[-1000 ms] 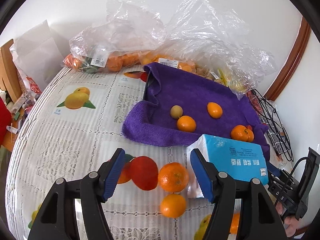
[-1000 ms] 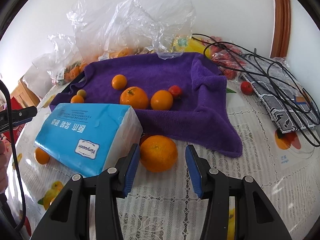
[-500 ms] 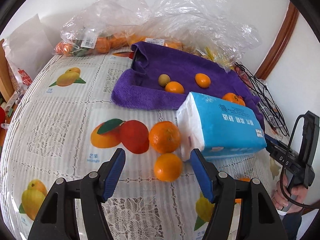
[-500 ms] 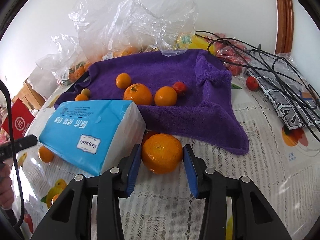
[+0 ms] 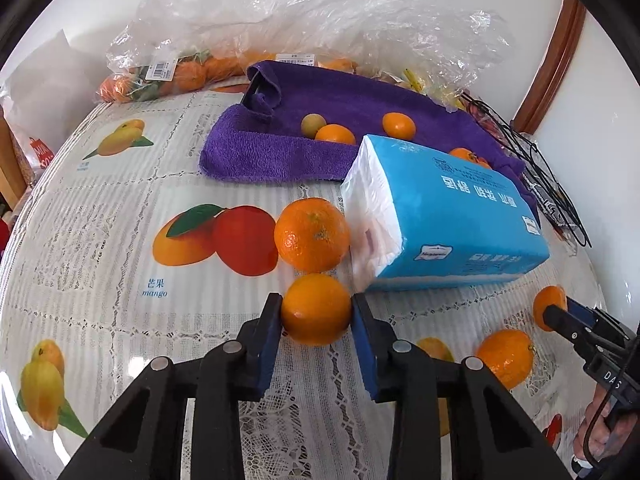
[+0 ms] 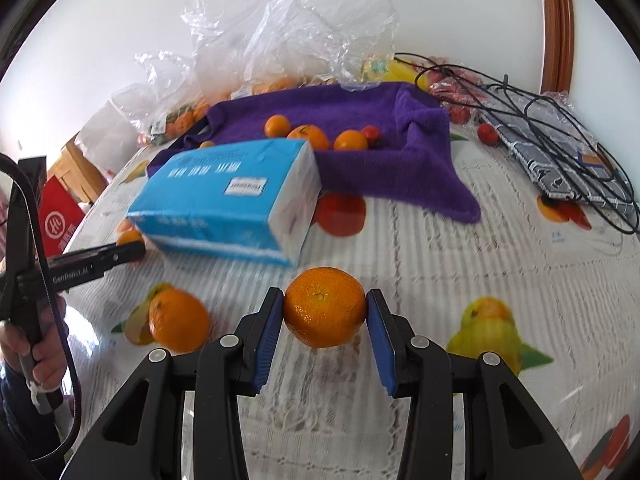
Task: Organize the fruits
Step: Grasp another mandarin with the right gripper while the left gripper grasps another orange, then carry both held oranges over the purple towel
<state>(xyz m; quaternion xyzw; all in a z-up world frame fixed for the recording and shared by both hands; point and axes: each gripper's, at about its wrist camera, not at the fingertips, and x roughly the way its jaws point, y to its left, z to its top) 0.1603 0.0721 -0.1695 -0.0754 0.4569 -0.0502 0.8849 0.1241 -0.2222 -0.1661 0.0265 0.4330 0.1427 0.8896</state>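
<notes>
My left gripper (image 5: pixel 317 312) is shut on a small orange (image 5: pixel 316 308) just above the printed tablecloth. A larger orange (image 5: pixel 312 234) lies right behind it, against a blue tissue pack (image 5: pixel 444 216). My right gripper (image 6: pixel 325 309) is shut on another orange (image 6: pixel 325 306) held over the cloth; it also shows in the left wrist view (image 5: pixel 550 306). A loose orange (image 6: pixel 179 320) lies to its left. A purple towel (image 5: pixel 348 100) at the back holds several small oranges and a greenish fruit (image 5: pixel 313 123).
Plastic bags (image 5: pixel 280 12) with oranges are piled at the back by the wall. A black wire rack and cables (image 6: pixel 560 128) lie on the right, with a small red fruit (image 6: pixel 488 133). The tablecloth (image 5: pixel 100 208) has printed fruit pictures. A wooden door frame (image 5: pixel 552 52) stands at the right.
Both grippers pulled back from the towel. My left gripper closed on the small orange. My right gripper closed on its orange and carried it away from the tissue pack.
</notes>
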